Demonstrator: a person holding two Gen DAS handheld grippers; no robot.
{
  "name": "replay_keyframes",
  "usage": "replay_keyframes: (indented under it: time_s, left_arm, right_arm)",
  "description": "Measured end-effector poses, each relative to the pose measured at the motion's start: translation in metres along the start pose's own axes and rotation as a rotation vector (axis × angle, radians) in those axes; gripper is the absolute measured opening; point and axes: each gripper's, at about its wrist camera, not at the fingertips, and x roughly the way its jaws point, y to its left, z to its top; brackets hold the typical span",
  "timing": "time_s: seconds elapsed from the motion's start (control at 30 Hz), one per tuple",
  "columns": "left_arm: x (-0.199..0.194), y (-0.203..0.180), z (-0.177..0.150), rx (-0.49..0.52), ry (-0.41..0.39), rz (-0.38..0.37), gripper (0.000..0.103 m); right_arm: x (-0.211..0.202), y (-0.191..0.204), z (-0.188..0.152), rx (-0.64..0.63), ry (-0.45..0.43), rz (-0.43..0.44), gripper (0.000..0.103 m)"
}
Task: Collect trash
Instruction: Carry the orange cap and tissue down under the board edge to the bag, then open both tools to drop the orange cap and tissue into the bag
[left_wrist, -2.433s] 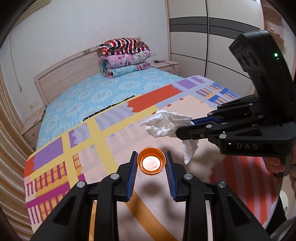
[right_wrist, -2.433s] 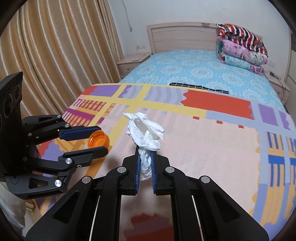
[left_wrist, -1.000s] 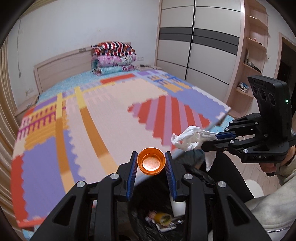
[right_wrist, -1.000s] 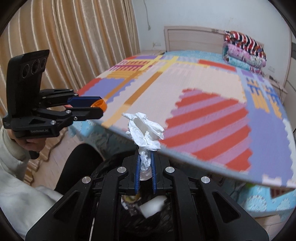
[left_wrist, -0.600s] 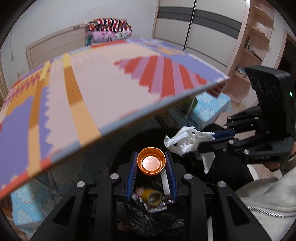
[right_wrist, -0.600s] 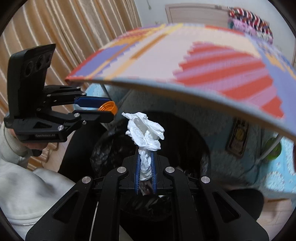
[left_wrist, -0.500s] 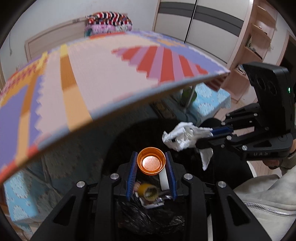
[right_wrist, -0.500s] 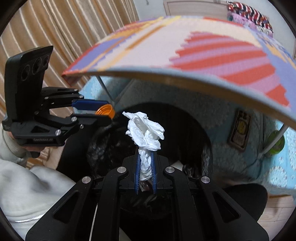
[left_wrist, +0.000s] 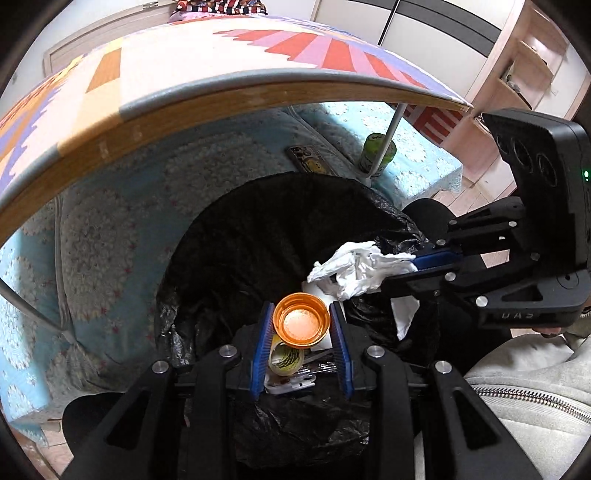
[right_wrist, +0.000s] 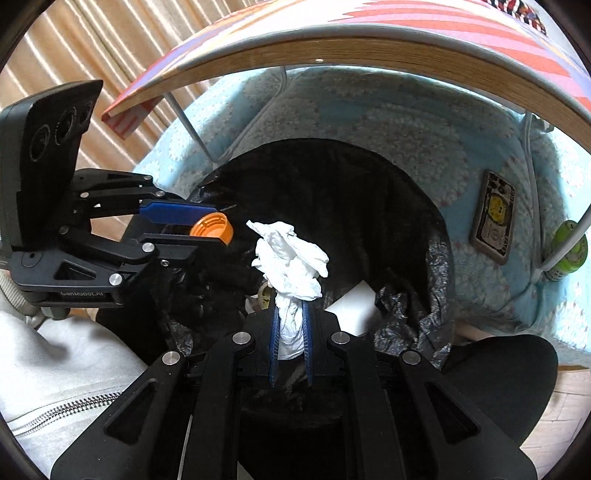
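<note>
An orange bottle cap (left_wrist: 301, 324) is clamped between the blue-padded fingers (left_wrist: 261, 341) of the left gripper (left_wrist: 301, 332) and is held above the open black trash bag (left_wrist: 258, 236). A crumpled white tissue (right_wrist: 290, 258) is pinched tightly by the right gripper (right_wrist: 290, 332), also over the bag's mouth. A tape roll (left_wrist: 285, 359) and white scraps are seen inside the bag. The tabletop (left_wrist: 207, 92) edge is seen above, and the blue bedspread (left_wrist: 110, 229) behind.
</note>
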Motion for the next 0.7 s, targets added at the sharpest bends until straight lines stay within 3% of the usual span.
replay_keyframes:
  time_s: [0.07, 0.13, 0.17, 0.5, 0.7]
  left_arm:
    - [-0.002, -0.001, 0.001, -0.006, 0.001, -0.006, 0.031]
    - [-0.004, -0.001, 0.000, -0.012, -0.001, -0.005, 0.044]
    - [-0.005, -0.001, 0.000, -0.016, -0.004, -0.009, 0.046]
    - [-0.025, -0.009, 0.003, -0.022, -0.038, -0.024, 0.046]
    - [-0.040, -0.016, 0.005, -0.016, -0.071, -0.028, 0.046]
  right_arm:
    - [0.000, 0.001, 0.000, -0.001, -0.003, 0.003, 0.017]
    - [-0.001, 0.002, 0.002, 0.000, -0.008, 0.006, 0.023]
    - [-0.002, 0.002, 0.002, 0.000, -0.009, 0.007, 0.028]
    - [-0.019, 0.010, 0.007, -0.020, -0.031, -0.013, 0.031]
    - [-0.033, 0.016, 0.011, -0.041, -0.060, -0.013, 0.043]
